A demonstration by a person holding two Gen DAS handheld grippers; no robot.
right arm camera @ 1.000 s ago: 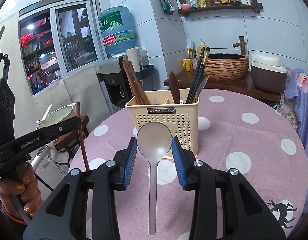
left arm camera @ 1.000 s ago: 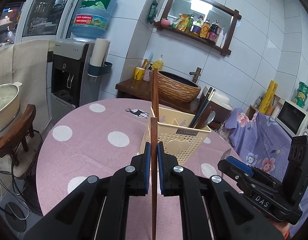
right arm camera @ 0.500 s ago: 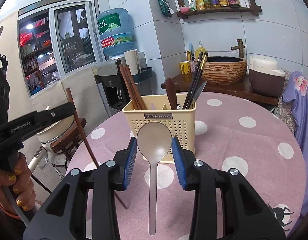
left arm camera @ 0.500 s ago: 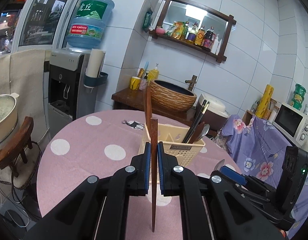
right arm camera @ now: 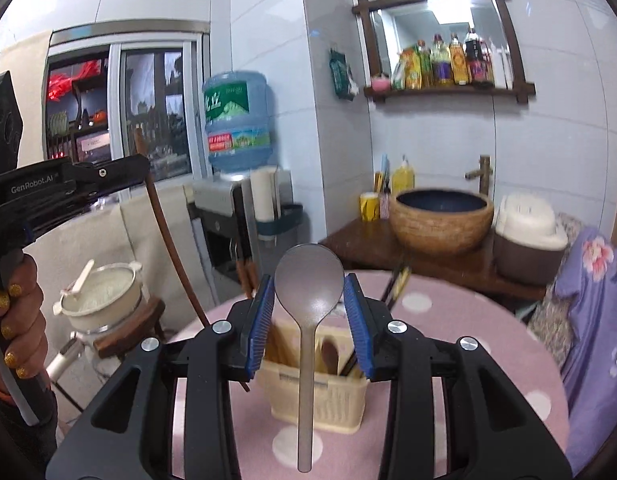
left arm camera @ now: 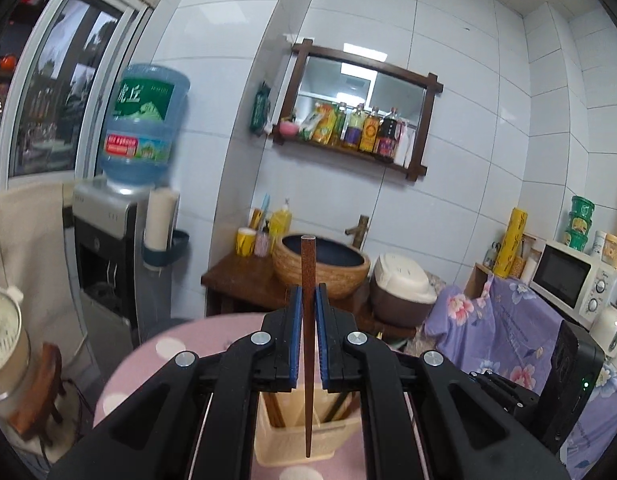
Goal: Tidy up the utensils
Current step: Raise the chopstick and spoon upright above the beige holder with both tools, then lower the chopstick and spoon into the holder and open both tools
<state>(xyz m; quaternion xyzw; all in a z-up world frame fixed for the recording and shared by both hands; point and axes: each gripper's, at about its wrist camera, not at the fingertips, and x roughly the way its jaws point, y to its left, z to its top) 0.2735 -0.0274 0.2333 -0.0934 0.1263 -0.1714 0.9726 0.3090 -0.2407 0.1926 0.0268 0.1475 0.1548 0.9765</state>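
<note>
Jaws clamp a chopstick (left arm camera: 308, 344) and a spoon (right arm camera: 309, 288).

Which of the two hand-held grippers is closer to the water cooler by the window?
Left. The left hand-held gripper, holding a chopstick, sits on the water cooler's side; the right hand-held gripper, with a spoon, is farther.

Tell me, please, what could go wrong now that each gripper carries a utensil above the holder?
The brown chopstick is pinched edge-on in the left gripper; it could pivot and miss its compartment. The grey spoon is held only at its bowl by the right gripper; it might slip or swing, nudging the cream holder.
</note>
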